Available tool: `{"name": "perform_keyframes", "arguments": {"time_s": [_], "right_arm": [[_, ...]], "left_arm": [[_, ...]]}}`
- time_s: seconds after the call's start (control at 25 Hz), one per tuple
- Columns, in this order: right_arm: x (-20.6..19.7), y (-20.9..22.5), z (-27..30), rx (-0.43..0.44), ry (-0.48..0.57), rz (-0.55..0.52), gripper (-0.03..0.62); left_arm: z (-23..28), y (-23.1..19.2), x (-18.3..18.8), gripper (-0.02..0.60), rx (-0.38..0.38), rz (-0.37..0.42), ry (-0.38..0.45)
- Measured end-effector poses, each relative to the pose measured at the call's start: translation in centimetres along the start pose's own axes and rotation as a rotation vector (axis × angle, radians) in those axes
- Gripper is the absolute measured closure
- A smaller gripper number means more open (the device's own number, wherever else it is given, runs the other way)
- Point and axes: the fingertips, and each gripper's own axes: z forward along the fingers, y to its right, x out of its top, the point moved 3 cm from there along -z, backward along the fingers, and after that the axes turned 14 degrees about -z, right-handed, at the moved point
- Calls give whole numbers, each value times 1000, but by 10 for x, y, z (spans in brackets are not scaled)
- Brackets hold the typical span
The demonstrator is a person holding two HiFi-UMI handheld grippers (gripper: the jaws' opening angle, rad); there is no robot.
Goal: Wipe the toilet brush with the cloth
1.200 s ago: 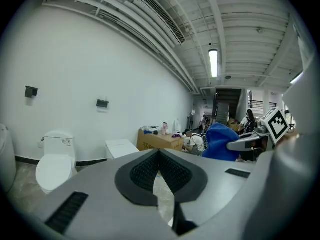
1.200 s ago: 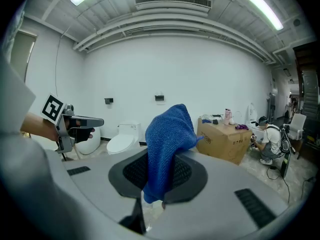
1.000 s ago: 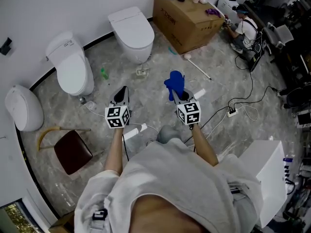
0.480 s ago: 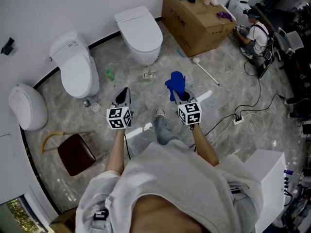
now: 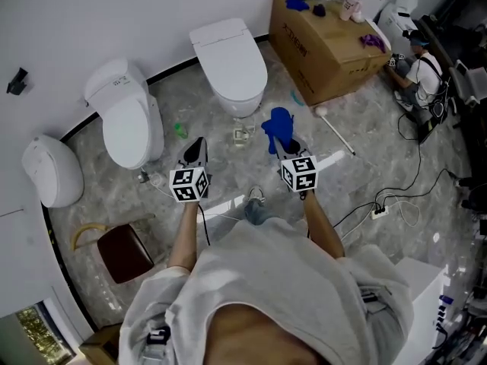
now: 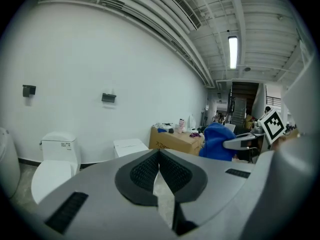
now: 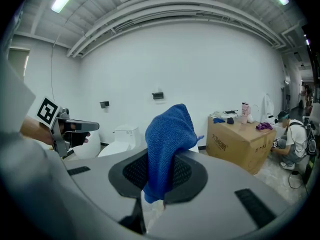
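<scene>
Blue towelling cloth [image 7: 167, 134] is pinched in the right tool [image 7: 159, 171]. Its dark ribbed pads are clamped on the cloth's lower part, and most of the cloth stands up above them in a loose fold. A short end hangs below the pads.

The left tool [image 6: 159, 156] is clenched with nothing in it: its two pads meet at the tips. Both tools are held out in front of the person at about the same height, left and right of each other and apart, above the grey marbled floor [image 5: 365, 158].

The toilet brush [image 5: 335, 131] lies flat on that floor. It is a thin white stick with a rounded white head, set just in front of the cardboard box [image 5: 327, 40], ahead and to the right of the right tool. Neither tool touches it.

Three white toilets stand along the white wall: one straight ahead [image 5: 228, 67], one to its left [image 5: 129, 116], and one further left [image 5: 52, 172]. A brown-seated chair [image 5: 125, 251] stands at the lower left.
</scene>
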Motion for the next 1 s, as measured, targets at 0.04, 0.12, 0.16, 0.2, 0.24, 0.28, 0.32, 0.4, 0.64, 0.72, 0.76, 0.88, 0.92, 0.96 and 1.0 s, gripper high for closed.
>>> {"name": "perform_keyframes", "arguments": {"time_s": [0.04, 0.12, 0.16, 0.2, 0.24, 0.28, 0.32, 0.4, 0.64, 0.72, 0.76, 0.88, 0.92, 0.96, 1.0], "right_arm": [[3, 9, 8, 2, 1, 1, 526], [8, 25, 24, 8, 1, 1, 526], [10, 33, 33, 10, 1, 0, 527], [12, 40, 41, 12, 1, -1, 527], [15, 48, 49, 15, 3, -3, 526], [18, 55, 57, 18, 6, -5, 526], [20, 61, 64, 22, 7, -7, 526], [25, 71, 77, 30, 8, -12, 526], [37, 87, 108, 39, 12, -21, 526], [37, 90, 111, 36, 11, -18, 526], [35, 90, 111, 34, 8, -15, 526], [32, 88, 115, 28, -1, -3, 526], [32, 89, 116, 26, -4, -2, 526], [31, 90, 118, 25, -10, 0, 526], [30, 89, 119, 24, -18, 3, 526]], "left_arm": [[11, 1, 4, 561, 1, 2, -1], [32, 3, 11, 561, 1, 6, -5], [42, 2, 15, 561, 2, 8, -5], [52, 2, 18, 561, 4, 9, -4], [61, 1, 22, 561, 8, 9, -3], [70, 0, 25, 561, 12, 8, -2], [77, -2, 28, 561, 17, 6, -1], [90, -4, 33, 561, 25, 2, 2], [116, -15, 40, 561, 35, -6, -12], [122, -15, 38, 561, 28, -5, -21], [124, -15, 36, 561, 24, -4, -27], [130, -18, 36, 561, 11, 3, -42], [133, -18, 37, 561, 6, 4, -45], [137, -18, 38, 561, 1, 5, -49], [139, -19, 37, 561, -3, 5, -56]]}}
